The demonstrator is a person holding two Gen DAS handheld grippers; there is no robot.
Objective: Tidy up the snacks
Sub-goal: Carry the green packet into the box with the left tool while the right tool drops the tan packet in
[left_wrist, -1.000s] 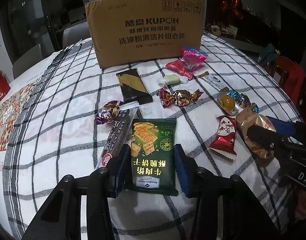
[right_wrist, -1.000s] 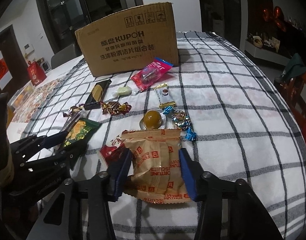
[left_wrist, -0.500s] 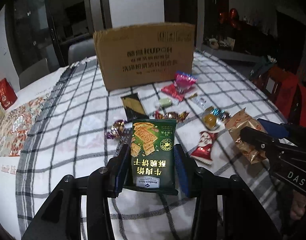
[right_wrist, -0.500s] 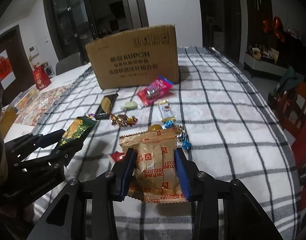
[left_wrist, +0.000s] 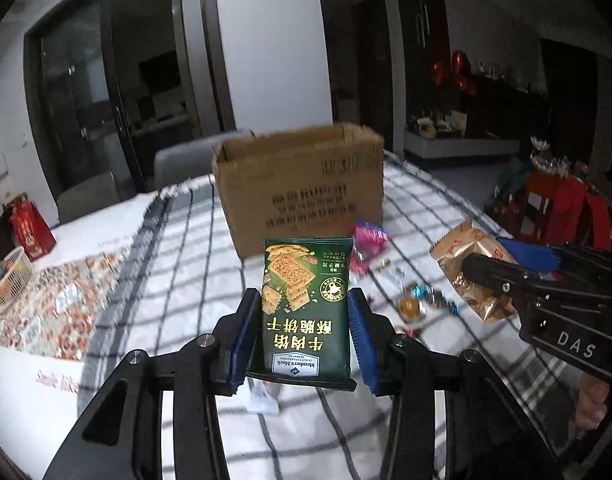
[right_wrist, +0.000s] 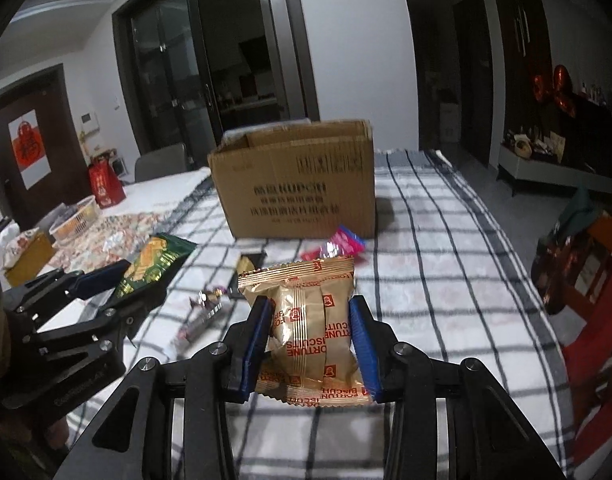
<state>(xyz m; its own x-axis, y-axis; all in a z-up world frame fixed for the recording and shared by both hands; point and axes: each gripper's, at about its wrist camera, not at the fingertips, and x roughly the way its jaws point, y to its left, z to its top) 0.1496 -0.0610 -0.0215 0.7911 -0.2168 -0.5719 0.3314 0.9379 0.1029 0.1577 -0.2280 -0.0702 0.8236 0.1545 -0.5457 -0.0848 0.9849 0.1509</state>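
Two tongs, each gripping a snack above the checked desk.

Left tongs [left_wrist: 305,330] clamp the green cracker packet [left_wrist: 307,304], long axis toward 12 o'clock; right tongs [right_wrist: 312,338] clamp the gold biscuit pack [right_wrist: 311,326]. The open cardboard box [left_wrist: 300,188] stands at 12 o'clock from both, neither clearly nearer.

A green cracker packet [left_wrist: 307,307] and a gold biscuit packet [right_wrist: 313,328] are each held upright above the checked tablecloth, facing an open cardboard box [right_wrist: 296,184], with small sweets [left_wrist: 422,300] scattered below.
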